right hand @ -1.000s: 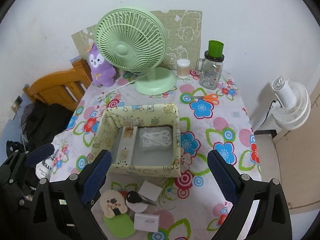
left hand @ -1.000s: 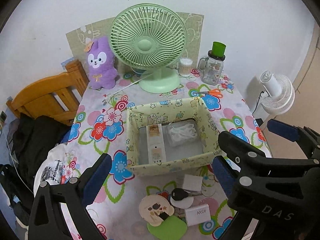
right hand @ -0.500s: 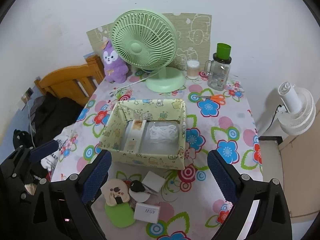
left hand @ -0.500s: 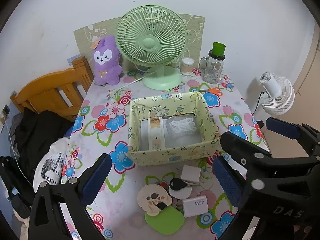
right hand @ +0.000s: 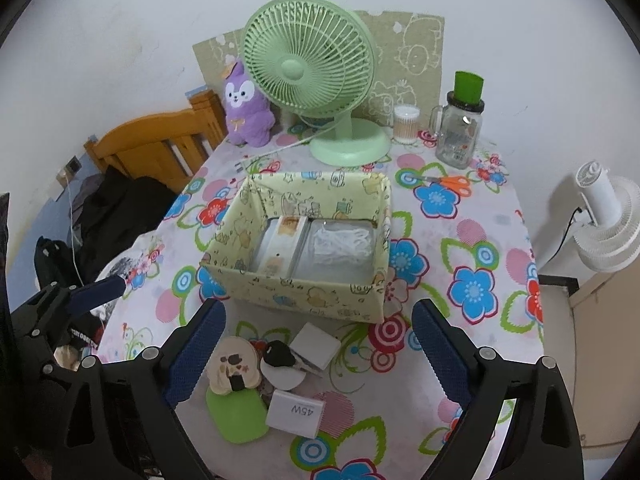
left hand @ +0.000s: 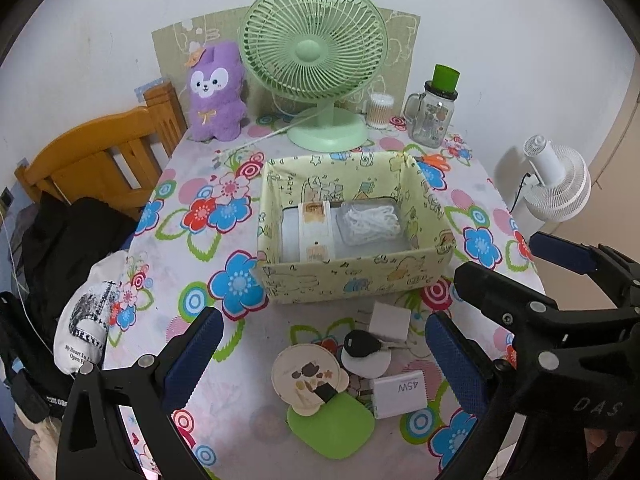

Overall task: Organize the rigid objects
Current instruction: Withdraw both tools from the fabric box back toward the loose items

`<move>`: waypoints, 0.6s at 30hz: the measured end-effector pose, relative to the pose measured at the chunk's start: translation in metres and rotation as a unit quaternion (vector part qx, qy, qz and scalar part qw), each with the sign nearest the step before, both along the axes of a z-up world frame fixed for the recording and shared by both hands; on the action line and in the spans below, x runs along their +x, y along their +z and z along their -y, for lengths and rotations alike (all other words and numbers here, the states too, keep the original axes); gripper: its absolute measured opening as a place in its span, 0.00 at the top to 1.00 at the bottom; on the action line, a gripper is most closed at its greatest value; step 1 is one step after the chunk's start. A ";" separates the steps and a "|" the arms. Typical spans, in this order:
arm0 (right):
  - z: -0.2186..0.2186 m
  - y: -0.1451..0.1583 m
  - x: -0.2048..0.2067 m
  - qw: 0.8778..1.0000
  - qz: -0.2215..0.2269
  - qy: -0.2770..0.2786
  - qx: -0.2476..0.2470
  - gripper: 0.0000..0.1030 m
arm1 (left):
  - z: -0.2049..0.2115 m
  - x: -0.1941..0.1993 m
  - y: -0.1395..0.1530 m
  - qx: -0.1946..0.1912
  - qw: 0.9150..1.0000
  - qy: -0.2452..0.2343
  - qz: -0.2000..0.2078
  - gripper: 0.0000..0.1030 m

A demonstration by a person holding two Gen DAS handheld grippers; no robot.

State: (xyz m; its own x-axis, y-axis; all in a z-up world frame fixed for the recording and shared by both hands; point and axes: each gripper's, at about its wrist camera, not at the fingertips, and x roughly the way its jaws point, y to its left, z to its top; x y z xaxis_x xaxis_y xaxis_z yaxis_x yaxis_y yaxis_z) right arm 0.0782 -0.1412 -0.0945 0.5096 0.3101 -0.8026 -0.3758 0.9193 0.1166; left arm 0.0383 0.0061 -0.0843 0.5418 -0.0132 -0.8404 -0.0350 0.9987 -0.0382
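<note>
Just in front of the patterned storage box [left hand: 352, 280], the small rigid pieces are lying clustered: the white 45W charger [left hand: 398, 393], stiff and smooth, probably best pinched across its flat sides, then the light black car key [left hand: 361, 344]. The left gripper [left hand: 320, 356] and right gripper [right hand: 316, 356] are hovering above them, fingers spread wide, holding nothing.

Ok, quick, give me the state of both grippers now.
Left gripper: open, holding nothing.
Right gripper: open, holding nothing.
</note>
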 end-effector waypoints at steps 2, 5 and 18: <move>0.000 -0.004 0.000 1.000 -0.005 0.001 -0.001 0.09 | -0.001 0.000 -0.004 -0.002 1.000 0.000 -0.004 0.01; -0.002 -0.011 0.002 1.000 -0.009 0.004 -0.004 0.10 | -0.004 -0.001 -0.012 -0.004 1.000 0.001 -0.010 0.01; -0.007 -0.050 0.010 0.999 -0.038 -0.001 -0.023 0.12 | -0.011 0.002 -0.051 -0.010 0.999 -0.004 -0.048 0.01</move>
State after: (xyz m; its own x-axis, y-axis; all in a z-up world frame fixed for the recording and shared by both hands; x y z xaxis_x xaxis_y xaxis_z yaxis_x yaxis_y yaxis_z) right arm 0.0883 -0.1346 -0.1447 0.4469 0.2709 -0.8526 -0.3654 0.9252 0.1024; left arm 0.0406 0.0175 -0.1352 0.4585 -0.0345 -0.8880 -0.0316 0.9980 -0.0551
